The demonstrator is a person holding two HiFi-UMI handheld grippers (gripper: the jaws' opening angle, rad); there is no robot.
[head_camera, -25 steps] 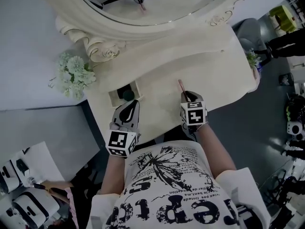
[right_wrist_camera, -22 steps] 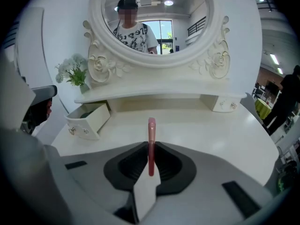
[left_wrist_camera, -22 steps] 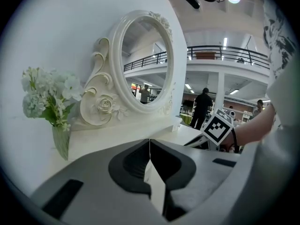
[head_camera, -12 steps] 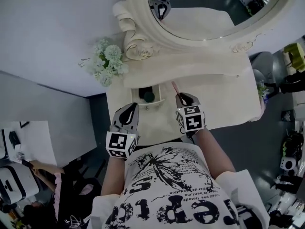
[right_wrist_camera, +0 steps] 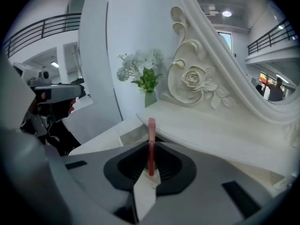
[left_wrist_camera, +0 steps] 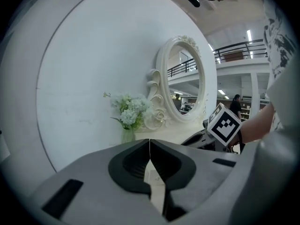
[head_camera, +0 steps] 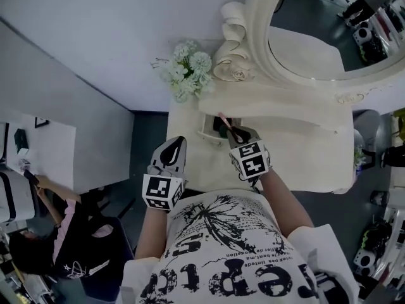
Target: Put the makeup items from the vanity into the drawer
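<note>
A slim pink makeup stick [right_wrist_camera: 151,144] stands out between the jaws of my right gripper [right_wrist_camera: 151,165], which is shut on it. In the head view that stick [head_camera: 224,121] reaches over the small open drawer [head_camera: 209,129] in the cream vanity top [head_camera: 297,157], with the right gripper [head_camera: 238,133] just behind it. A dark round item [head_camera: 219,125] lies in the drawer. My left gripper [head_camera: 171,149] hangs at the vanity's near left edge, jaws together and holding nothing [left_wrist_camera: 149,146].
A vase of pale flowers [head_camera: 188,71] stands at the vanity's back left corner beside the carved mirror frame [head_camera: 235,49]. The oval mirror [head_camera: 329,30] rises behind the raised shelf [right_wrist_camera: 220,135]. A person sits at a table on the far left [head_camera: 38,233].
The head view has swung so the vanity sits further right. My right gripper has carried the pink stick left, from the open top to over the drawer. The left gripper has stayed put.
</note>
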